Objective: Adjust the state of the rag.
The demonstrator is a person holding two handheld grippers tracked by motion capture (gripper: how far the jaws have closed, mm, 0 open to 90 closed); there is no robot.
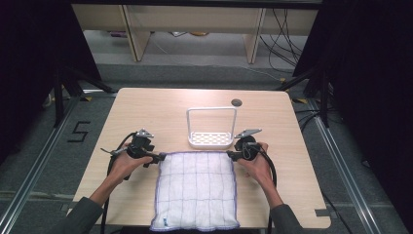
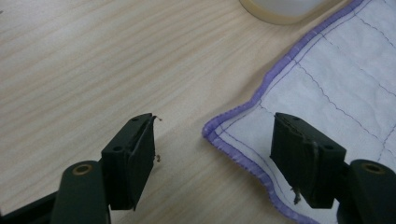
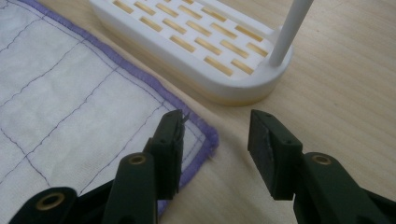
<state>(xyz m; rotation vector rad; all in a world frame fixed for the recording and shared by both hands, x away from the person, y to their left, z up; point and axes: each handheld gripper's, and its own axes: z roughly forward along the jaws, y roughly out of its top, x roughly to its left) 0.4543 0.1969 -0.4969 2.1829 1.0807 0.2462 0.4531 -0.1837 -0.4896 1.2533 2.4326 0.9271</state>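
A white quilted cloth (image 1: pixel 197 190) with a purple hem lies flat on the wooden table (image 1: pixel 146 107), reaching its near edge. My left gripper (image 1: pixel 160 157) is at the cloth's far left corner. In the left gripper view the gripper (image 2: pixel 212 126) stands open, and the cloth corner (image 2: pixel 219 135) lies between the jaws, untouched by the pads. My right gripper (image 1: pixel 230 155) is at the far right corner. In the right gripper view the gripper (image 3: pixel 217 120) is open, one jaw over the cloth (image 3: pixel 70 88) and the other over bare wood.
A white slotted rack (image 1: pixel 211 139) with a tall hoop handle stands just beyond the cloth's far edge, between the two grippers; its base (image 3: pixel 196 42) is close to the right jaws. A round cable hole (image 1: pixel 236 102) sits near the table's far edge.
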